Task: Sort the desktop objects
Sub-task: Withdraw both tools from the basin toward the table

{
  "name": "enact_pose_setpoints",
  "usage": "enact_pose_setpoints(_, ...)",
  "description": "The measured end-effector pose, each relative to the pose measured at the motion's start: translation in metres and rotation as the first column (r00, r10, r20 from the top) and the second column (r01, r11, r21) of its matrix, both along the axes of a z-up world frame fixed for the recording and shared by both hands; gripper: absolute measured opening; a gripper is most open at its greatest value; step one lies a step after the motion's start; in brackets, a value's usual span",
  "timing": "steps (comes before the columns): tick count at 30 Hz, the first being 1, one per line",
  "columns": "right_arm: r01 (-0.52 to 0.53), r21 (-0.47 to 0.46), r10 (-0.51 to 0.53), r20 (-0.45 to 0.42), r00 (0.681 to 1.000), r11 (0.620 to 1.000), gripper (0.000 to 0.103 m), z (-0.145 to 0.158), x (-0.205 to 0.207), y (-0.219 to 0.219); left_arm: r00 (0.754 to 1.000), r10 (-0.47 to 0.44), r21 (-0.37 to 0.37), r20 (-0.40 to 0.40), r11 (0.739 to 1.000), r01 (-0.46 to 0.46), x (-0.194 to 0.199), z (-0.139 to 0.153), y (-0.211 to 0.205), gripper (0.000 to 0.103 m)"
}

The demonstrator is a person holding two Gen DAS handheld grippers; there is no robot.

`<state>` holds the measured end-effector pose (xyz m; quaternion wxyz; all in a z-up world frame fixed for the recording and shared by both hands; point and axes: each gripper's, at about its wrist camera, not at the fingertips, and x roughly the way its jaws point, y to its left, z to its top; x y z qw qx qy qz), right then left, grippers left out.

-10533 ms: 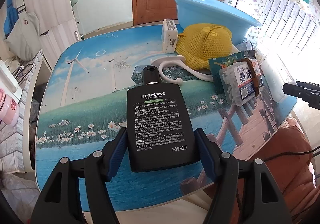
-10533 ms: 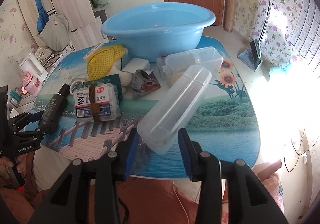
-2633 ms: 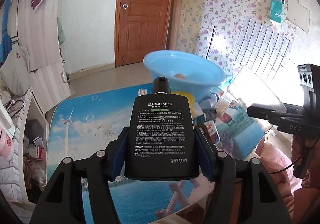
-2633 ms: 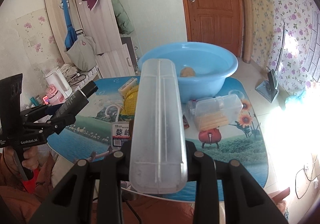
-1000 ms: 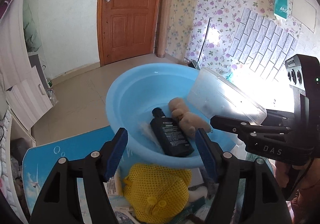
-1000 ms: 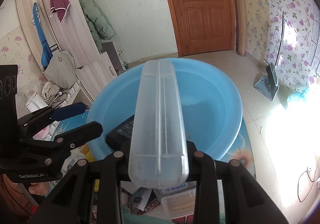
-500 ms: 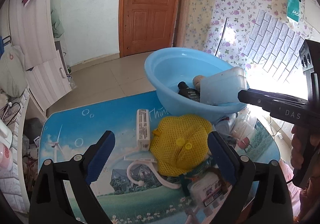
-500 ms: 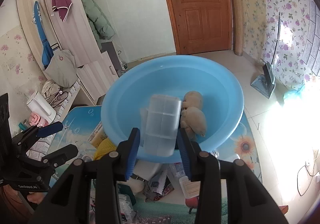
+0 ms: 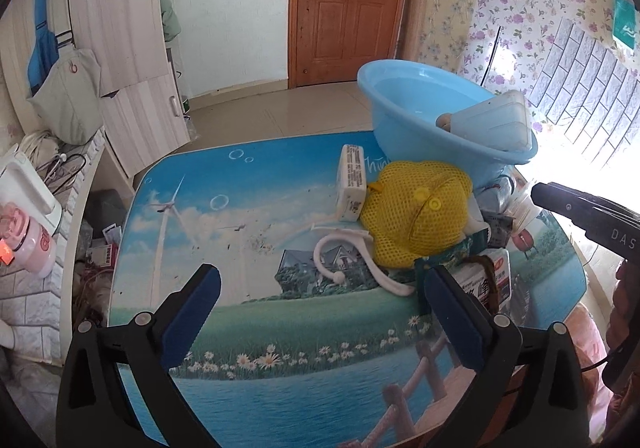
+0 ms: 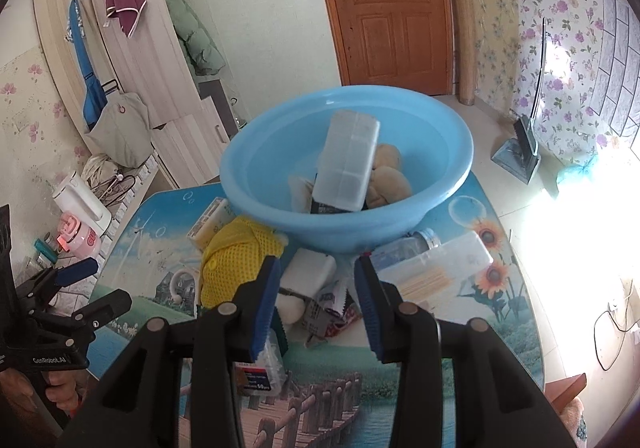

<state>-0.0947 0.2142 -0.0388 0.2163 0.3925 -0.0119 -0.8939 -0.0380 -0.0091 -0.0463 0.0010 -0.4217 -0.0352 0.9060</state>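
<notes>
So this looks like the gap between drops: both grippers are empty and the next pick hasn't started. The left gripper (image 9: 318, 314) has its jaws opening, basically as wide as they go, nothing between them, hanging over the bare front of the table (image 9: 248, 400). The right gripper (image 10: 316, 304) is parted narrowly, also holding nothing, aimed at the clutter in front of the blue basin (image 10: 448, 184). In the basin I count one clear plastic case (image 10: 346, 164) propped up on end, one black bottle mostly hidden under it, and a tan lumpy thing, maybe two pieces. On the table: one yellow mesh bag (image 9: 416, 216), one white box (image 9: 352, 180), one white hook (image 9: 348, 254), one toothpick container (image 10: 436, 268), one small jar, plus crumpled packets I can't count. I'd guess the mesh bag goes next; it's floppy, so bite into the bulk of it.
</notes>
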Motion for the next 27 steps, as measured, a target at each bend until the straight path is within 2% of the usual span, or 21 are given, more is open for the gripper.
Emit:
enact_pose_setpoints(3, -0.02, 0.01, 0.02, 0.001, 1.0, 1.0, 0.038, -0.003, 0.01, -0.005, 1.0, 0.006, -0.017, -0.01, 1.0, -0.006, 0.008, -0.001, -0.001, 0.102)
enact_pose_setpoints(5, -0.03, 0.023, 0.03, -0.011, 0.999, 0.999, 0.038, -0.002, 0.016, -0.006, 0.999, -0.013, -0.034, -0.043, 0.999, 0.011, 0.014, 0.001, 0.001, 0.102)
enact_pose_setpoints(10, -0.003, 0.092, 0.015, -0.125, 0.992, 0.996, 0.038, 0.008, 0.033, -0.005, 0.986, -0.11, -0.073, -0.122, 0.992, 0.101, 0.029, 0.007, 0.017, 0.102)
enact_pose_setpoints(14, -0.008, 0.085, 0.02, -0.134, 0.991, 0.996, 0.038, 0.01, 0.039, -0.004, 0.983, -0.154, -0.075, -0.096, 0.986, 0.147, 0.028, 0.006, 0.027, 0.102)
enact_pose_setpoints(17, -0.009, 0.103, 0.023, -0.135, 0.991, 0.995, 0.041, 0.007, 0.042, -0.005, 0.983, -0.164, -0.042, -0.085, 0.986, 0.161, 0.029, 0.005, 0.027, 0.102)
enact_pose_setpoints(19, -0.015, 0.093, 0.027, -0.13, 0.991, 0.996, 0.051, 0.006, 0.044, -0.003, 0.985, -0.153, -0.026, -0.074, 0.988, 0.151, 0.029, 0.004, 0.025, 0.102)
enact_pose_setpoints(21, -0.019, 0.084, 0.03, -0.129, 0.991, 0.996, 0.052, 0.005, 0.046, 0.0, 0.989, -0.135, -0.014, -0.062, 0.991, 0.135, 0.029, 0.003, 0.022, 0.102)
enact_pose_setpoints(25, -0.023, 0.083, 0.033, -0.122, 0.992, 0.996, 0.052, 0.002, 0.048, 0.003, 0.992, -0.127, 0.056, -0.028, 0.99, 0.128, 0.026, -0.002, 0.015, 0.102)
enact_pose_setpoints(27, -0.024, 0.081, 0.033, -0.111, 0.993, 0.996, 0.052, 0.0, 0.049, 0.004, 0.995, -0.102, 0.044, -0.019, 0.994, 0.103, 0.025, -0.004, 0.012, 0.102)
